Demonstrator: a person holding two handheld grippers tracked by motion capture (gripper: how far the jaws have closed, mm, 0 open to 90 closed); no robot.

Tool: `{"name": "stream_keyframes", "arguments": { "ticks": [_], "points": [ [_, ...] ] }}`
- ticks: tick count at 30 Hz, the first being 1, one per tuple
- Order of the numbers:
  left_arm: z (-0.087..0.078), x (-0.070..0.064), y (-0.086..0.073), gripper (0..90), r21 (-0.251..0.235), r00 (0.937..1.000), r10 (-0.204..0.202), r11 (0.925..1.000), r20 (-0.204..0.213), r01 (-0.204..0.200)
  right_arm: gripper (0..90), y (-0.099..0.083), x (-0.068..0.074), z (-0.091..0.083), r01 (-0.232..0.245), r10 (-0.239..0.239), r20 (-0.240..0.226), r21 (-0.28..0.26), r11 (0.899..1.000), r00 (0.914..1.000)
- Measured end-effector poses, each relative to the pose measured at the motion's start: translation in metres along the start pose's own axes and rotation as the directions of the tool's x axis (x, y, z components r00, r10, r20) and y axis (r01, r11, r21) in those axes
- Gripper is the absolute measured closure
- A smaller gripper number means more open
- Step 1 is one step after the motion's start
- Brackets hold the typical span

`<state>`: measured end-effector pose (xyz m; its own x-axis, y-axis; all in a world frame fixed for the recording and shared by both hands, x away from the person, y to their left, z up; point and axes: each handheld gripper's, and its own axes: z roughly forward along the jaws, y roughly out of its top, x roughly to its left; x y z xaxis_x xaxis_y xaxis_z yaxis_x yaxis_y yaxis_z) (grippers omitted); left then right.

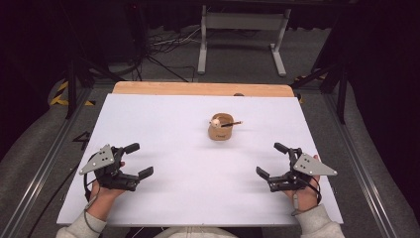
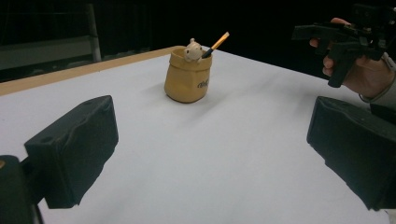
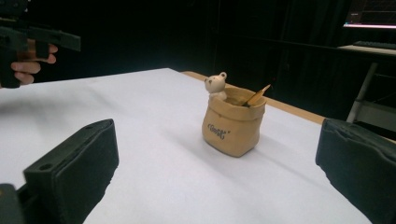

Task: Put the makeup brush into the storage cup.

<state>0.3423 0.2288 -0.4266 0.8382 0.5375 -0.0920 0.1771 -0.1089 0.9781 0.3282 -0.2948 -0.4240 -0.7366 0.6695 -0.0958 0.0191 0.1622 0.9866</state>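
**Sack-shaped pot stands alone, both tongs wide open**

A tan sack-shaped pot (image 1: 221, 127) stands upright on the white tabletop (image 1: 188, 148), slightly right of centre and toward the far edge. A small bear figure (image 1: 216, 122) peeks over its rim, and a pencil (image 1: 231, 124) leans out of its mouth, tip pointing right. Nothing touches the pot. Well apart from it, near the person's edge, the left tongs (image 1: 140, 159) sit low over the tabletop with jaws spread wide and empty. The right tongs (image 1: 272, 159) mirror them on the other side, jaws likewise parted and holding nothing. Both point inward toward the pot.
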Motion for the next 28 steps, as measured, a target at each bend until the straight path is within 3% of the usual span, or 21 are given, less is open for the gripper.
{"name": "stream_keyframes", "arguments": {
  "ticks": [12, 28],
  "points": [
    [0.005, 0.003, -0.01, 2.9, 0.018, 0.9999, -0.007, 0.9998, -0.009, 0.007, 0.0, -0.013, 0.002, 0.007, -0.042, 0.045, -0.052, 0.054, 0.998, 0.9977],
    [0.006, 0.005, -0.011, 3.0, 0.01, 0.9995, -0.029, 0.9995, -0.015, 0.029, 0.0, -0.014, 0.002, 0.007, -0.036, 0.039, -0.046, 0.061, 0.997, 0.9982]
  ]
}}
